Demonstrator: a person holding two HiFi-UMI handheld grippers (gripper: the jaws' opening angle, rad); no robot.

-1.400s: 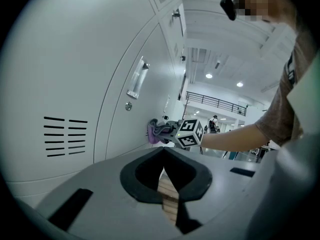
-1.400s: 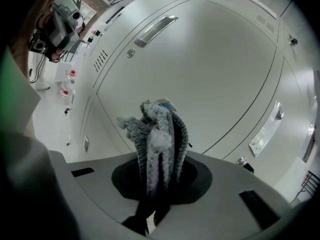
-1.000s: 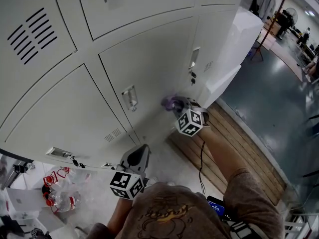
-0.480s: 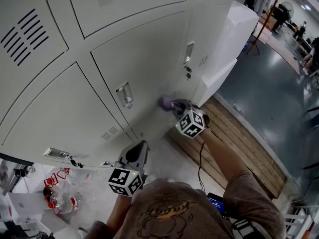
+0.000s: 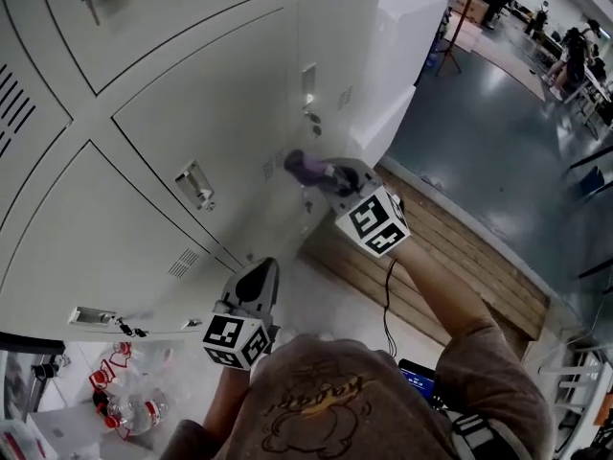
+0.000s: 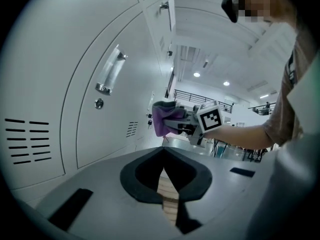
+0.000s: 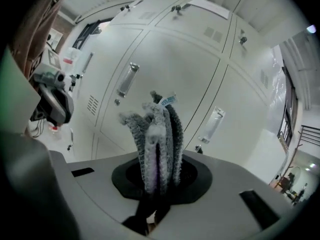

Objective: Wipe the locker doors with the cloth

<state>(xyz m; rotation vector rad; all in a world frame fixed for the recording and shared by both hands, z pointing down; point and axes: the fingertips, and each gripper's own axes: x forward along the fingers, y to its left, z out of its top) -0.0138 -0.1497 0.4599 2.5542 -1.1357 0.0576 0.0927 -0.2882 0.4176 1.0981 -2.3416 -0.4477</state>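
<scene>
Cloth (image 5: 305, 167) stood at the locker door (image 5: 220, 113), clamped in your right gripper (image 5: 326, 174).
It sat nearer the door's edge than a second before; your left gripper (image 5: 259, 278) hung closed, empty.

The cloth (image 5: 305, 166) was purple against off-white locker doors (image 5: 220, 103). The grey right gripper (image 5: 324, 173) and left gripper (image 5: 261, 271) each bore a cube of black-and-white squares. A dark teal floor (image 5: 479, 142) lay at three o'clock, brown wooden planks (image 5: 450, 247) at four.
</scene>
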